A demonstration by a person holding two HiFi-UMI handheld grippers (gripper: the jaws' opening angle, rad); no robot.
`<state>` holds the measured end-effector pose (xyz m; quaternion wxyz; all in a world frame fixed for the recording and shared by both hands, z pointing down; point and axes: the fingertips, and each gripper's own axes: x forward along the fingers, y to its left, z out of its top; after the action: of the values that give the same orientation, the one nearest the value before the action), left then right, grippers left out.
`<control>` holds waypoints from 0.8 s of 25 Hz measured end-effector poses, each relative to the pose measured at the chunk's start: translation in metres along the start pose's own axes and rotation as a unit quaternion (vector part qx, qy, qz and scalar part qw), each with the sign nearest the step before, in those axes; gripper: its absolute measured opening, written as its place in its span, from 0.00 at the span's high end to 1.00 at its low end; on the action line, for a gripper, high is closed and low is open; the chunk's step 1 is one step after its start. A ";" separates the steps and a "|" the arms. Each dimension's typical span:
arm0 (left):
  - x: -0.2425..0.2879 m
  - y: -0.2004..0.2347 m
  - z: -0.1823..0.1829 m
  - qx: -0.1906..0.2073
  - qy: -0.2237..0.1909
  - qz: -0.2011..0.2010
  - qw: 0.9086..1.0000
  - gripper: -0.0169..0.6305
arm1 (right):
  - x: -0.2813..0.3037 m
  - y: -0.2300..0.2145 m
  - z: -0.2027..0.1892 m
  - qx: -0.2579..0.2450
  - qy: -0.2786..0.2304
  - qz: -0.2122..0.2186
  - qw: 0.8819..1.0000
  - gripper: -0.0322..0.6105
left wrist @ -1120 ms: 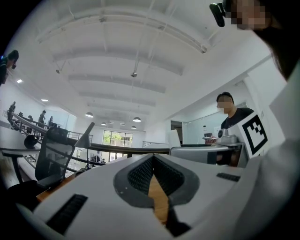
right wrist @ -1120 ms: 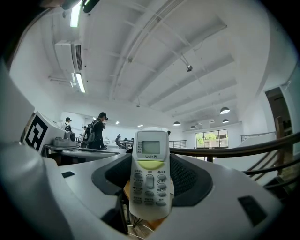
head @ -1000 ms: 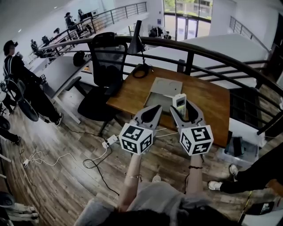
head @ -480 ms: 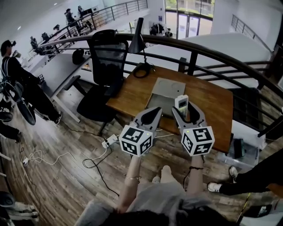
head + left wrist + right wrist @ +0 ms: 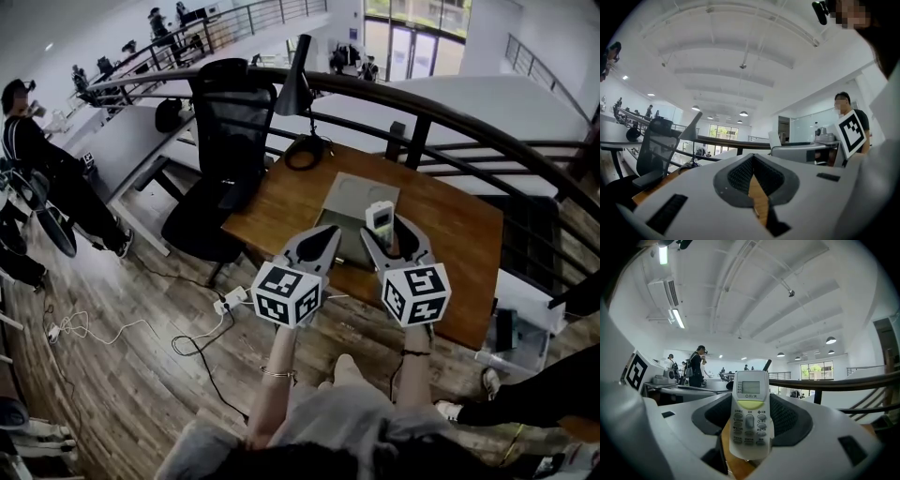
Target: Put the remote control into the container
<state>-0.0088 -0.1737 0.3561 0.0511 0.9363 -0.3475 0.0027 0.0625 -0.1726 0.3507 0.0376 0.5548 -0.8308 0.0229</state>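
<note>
A white remote control (image 5: pixel 380 217) with a small screen and grey buttons stands upright between the jaws of my right gripper (image 5: pixel 385 228), which is shut on it. It fills the middle of the right gripper view as the remote control (image 5: pixel 749 414), gripped low on its body by the right gripper (image 5: pixel 750 401). The container (image 5: pixel 349 192), a flat grey tray, lies on the wooden table (image 5: pixel 277 200) just beyond the remote. My left gripper (image 5: pixel 328 232) hovers beside the right one over the table's near edge. It is shut and holds nothing, as the left gripper (image 5: pixel 752 158) shows in its own view.
A black office chair (image 5: pixel 230 122) stands left of the table. A black desk lamp (image 5: pixel 298 80) and a coiled cable (image 5: pixel 302 150) sit at its far corner. A dark curved railing (image 5: pixel 450 112) runs behind. Cables (image 5: pixel 202 328) trail on the floor, and a person (image 5: pixel 33 150) stands far left.
The table and container have drawn a little closer under both grippers. The right gripper still holds the remote upright, and the left stays shut beside it.
</note>
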 end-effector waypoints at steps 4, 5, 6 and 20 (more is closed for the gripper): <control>0.021 0.010 -0.002 -0.005 0.003 0.007 1.000 0.97 | 0.017 -0.018 -0.003 -0.001 0.009 0.009 1.000 0.54; 0.025 0.013 -0.002 -0.006 0.003 0.009 1.000 0.97 | 0.020 -0.021 -0.004 -0.001 0.011 0.012 1.000 0.54; 0.029 0.015 -0.002 -0.007 0.004 0.011 1.000 0.97 | 0.024 -0.024 -0.004 -0.001 0.013 0.015 1.000 0.54; 0.070 0.047 -0.032 -0.033 0.038 0.040 0.998 0.97 | 0.070 -0.048 -0.027 0.002 0.050 0.057 0.997 0.54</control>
<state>0.0152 -0.2515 0.3954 0.0947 0.9186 -0.3826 0.0289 0.0816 -0.2529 0.3840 0.0765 0.5048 -0.8581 0.0547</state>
